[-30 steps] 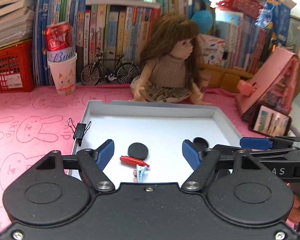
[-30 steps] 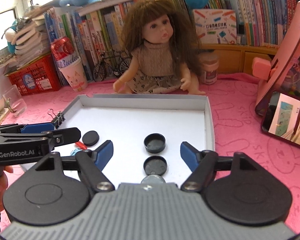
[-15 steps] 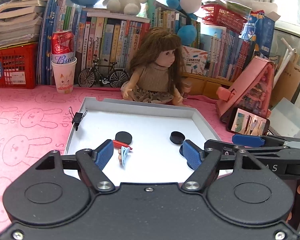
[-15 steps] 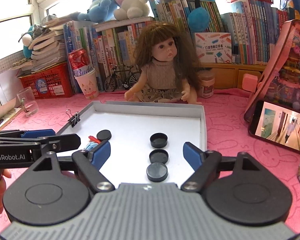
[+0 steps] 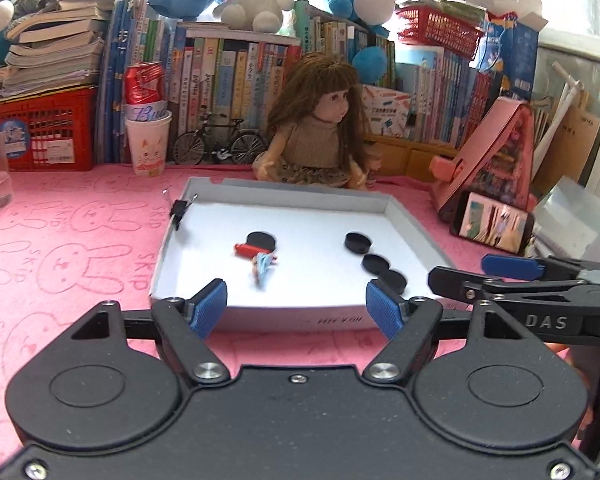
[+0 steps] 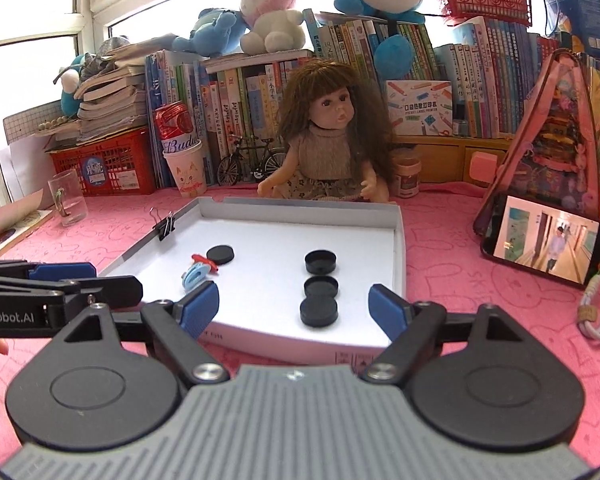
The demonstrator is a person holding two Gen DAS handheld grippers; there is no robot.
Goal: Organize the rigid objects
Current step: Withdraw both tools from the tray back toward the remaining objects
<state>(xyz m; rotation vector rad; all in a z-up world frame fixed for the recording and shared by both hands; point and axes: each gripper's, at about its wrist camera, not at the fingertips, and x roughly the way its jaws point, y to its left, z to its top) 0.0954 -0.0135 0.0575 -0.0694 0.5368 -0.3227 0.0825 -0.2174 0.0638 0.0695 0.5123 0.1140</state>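
Observation:
A white shallow box lid [image 5: 188, 216] [image 6: 398, 240] lies on the pink cloth. Inside it, three black round caps [image 6: 320, 261] [image 5: 357, 242] stand in a row at the right; a fourth black cap [image 6: 220, 254] [image 5: 261, 241] lies at the left beside a red clip [image 5: 242, 249] and a blue clip [image 6: 194, 274] [image 5: 263, 266]. My left gripper [image 5: 296, 314] is open and empty before the lid's near edge. My right gripper [image 6: 294, 308] is open and empty, just over the near edge by the nearest cap.
A black binder clip [image 6: 164, 226] [image 5: 178, 209] grips the lid's left rim. A doll [image 6: 332, 136] sits behind the lid. A phone [image 6: 544, 248] leans at the right, a glass [image 6: 66, 200] and a cup with a can [image 6: 182, 148] at the left.
Both grippers have pulled back and up from over the lid to its near edge. The objects in the lid have not moved.

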